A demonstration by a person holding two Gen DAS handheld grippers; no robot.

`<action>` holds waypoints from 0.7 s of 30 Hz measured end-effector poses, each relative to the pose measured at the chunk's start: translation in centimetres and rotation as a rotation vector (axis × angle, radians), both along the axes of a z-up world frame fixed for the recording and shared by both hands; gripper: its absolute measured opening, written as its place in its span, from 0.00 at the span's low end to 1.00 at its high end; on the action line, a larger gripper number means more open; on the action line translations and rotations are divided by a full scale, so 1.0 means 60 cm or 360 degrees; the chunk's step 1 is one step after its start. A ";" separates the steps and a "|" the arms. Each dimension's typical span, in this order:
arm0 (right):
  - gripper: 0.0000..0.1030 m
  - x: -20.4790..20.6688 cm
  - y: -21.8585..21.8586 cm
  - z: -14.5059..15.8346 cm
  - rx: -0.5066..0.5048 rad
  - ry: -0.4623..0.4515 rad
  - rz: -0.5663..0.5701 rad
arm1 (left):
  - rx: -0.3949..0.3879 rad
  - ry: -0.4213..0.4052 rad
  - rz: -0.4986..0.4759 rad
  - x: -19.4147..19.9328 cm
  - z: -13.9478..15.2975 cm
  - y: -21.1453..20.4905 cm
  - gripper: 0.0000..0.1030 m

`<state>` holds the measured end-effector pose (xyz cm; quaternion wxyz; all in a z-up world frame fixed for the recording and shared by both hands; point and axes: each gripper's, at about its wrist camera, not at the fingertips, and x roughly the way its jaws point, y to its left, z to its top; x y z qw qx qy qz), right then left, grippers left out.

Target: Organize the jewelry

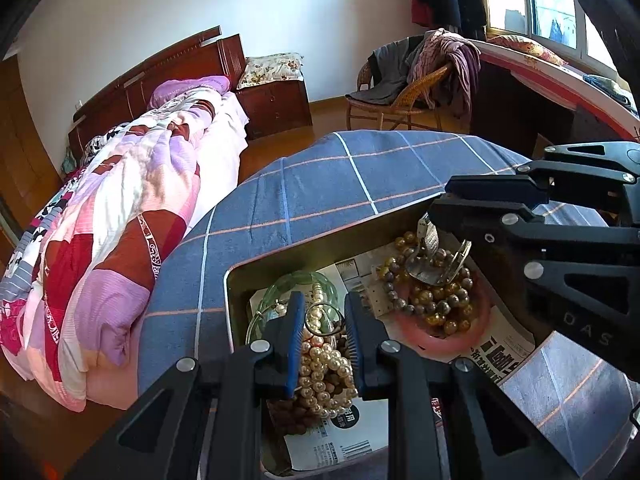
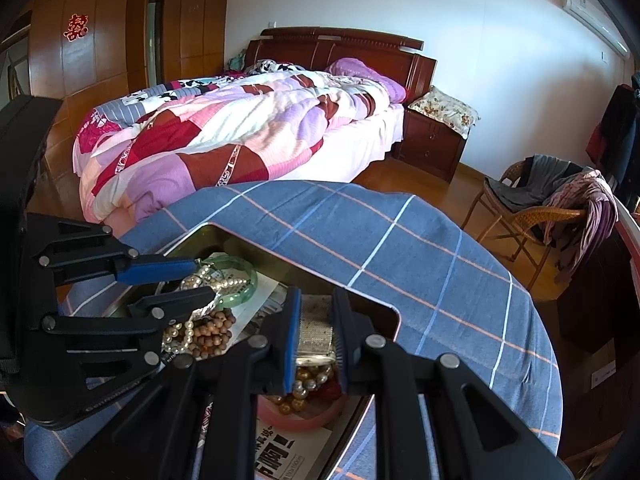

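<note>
An open metal tin (image 1: 280, 254) on a blue plaid cloth holds the jewelry. My left gripper (image 1: 323, 336) is shut on a bundle of pearl necklace (image 1: 324, 364), with a thin ring-shaped bangle (image 1: 320, 318) just beyond the pads. A green glass bangle (image 1: 296, 282) lies behind. My right gripper (image 2: 316, 320) is shut on a silver mesh watch band (image 2: 316, 330), held above a pink dish (image 2: 296, 414) of brown and golden beads (image 1: 440, 304). In the right wrist view my left gripper (image 2: 204, 280) grips the pearls (image 2: 208, 276) above a wooden bead bracelet (image 2: 214, 330).
Newspaper (image 1: 504, 352) lines the tin's floor. The plaid cloth (image 2: 420, 248) covers a round-edged table. A bed with a patchwork quilt (image 2: 224, 136) stands beyond, a nightstand (image 2: 432, 144) beside it. A wicker chair draped in clothes (image 1: 416, 80) sits near a desk by the window.
</note>
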<state>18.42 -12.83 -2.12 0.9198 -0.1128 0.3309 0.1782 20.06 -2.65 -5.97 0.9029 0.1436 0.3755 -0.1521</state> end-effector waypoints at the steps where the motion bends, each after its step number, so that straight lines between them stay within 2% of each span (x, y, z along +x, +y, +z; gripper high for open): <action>1: 0.18 0.000 0.000 -0.002 0.0000 0.0001 -0.0001 | 0.0000 0.0003 0.0002 0.001 0.000 0.001 0.20; 10: 0.18 -0.001 -0.001 -0.007 -0.0001 0.0004 -0.0003 | 0.0006 0.0017 0.0029 0.006 -0.008 0.012 0.20; 12: 0.24 -0.002 -0.001 -0.006 0.0005 -0.0005 0.0002 | -0.0007 0.0008 0.0054 0.007 -0.008 0.016 0.20; 13: 0.45 -0.001 0.001 -0.007 0.0008 0.0000 0.0005 | -0.0003 0.0019 0.0068 0.008 -0.009 0.017 0.26; 14: 0.59 -0.001 0.000 -0.010 0.0015 0.0003 0.0009 | 0.0006 0.0026 0.0080 0.009 -0.012 0.017 0.44; 16: 0.61 -0.005 0.001 -0.015 0.0007 -0.0001 0.0005 | 0.0026 -0.0017 0.0127 0.003 -0.010 0.020 0.69; 21: 0.61 -0.017 -0.009 -0.020 0.0016 -0.0010 -0.0057 | 0.0016 -0.0027 0.0130 -0.015 -0.010 0.028 0.71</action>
